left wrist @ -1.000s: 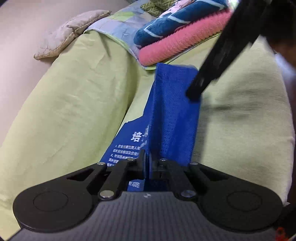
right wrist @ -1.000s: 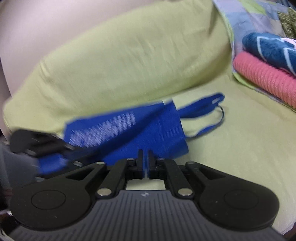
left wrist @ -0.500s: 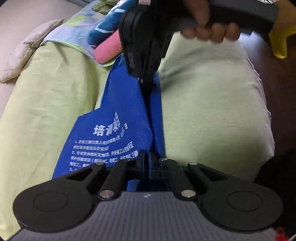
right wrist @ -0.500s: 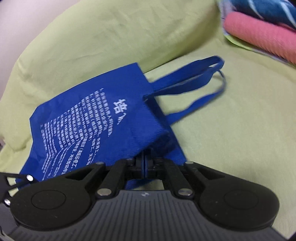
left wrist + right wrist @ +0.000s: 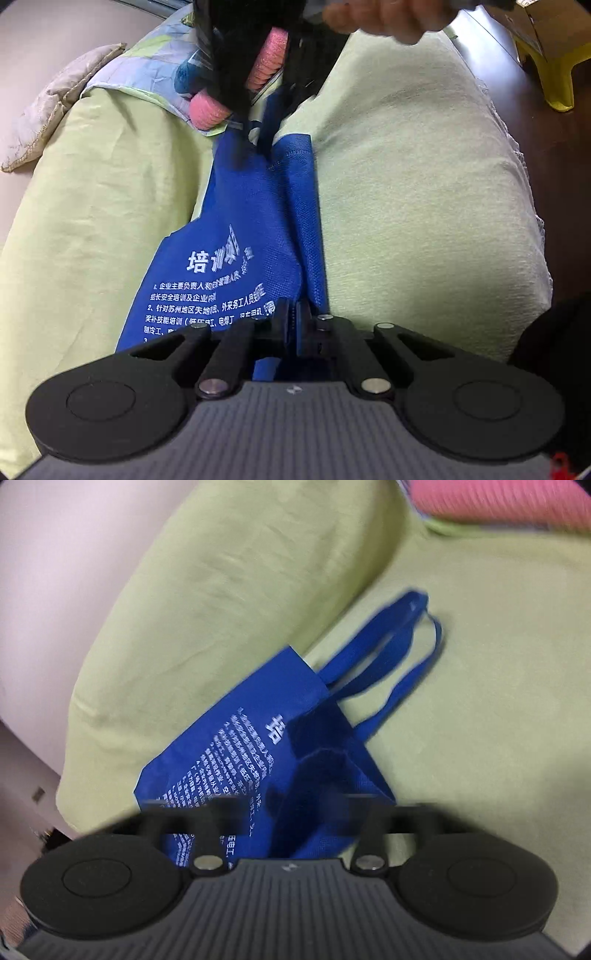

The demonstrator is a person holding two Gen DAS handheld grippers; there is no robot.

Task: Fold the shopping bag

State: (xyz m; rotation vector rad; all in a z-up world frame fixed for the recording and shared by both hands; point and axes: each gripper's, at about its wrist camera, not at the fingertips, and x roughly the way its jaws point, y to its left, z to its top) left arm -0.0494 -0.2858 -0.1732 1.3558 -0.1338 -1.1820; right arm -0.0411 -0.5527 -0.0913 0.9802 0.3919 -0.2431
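Sofa (image 5: 424, 184) covered in a pale green, wrinkled sheet. At its far end: folded pink towel (image 5: 208, 110) on a patchwork cloth (image 5: 147, 70). A beige quilted cushion (image 5: 48, 110) lies behind the sofa back. Dark floor (image 5: 524, 110) beside the sofa carries a yellow stool (image 5: 554, 70). Pale pinkish wall (image 5: 55, 572).

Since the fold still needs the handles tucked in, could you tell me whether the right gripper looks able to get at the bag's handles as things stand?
Probably not at once: the right gripper is shut on the blue bag. The handles lie uncovered on the green cushion ahead.
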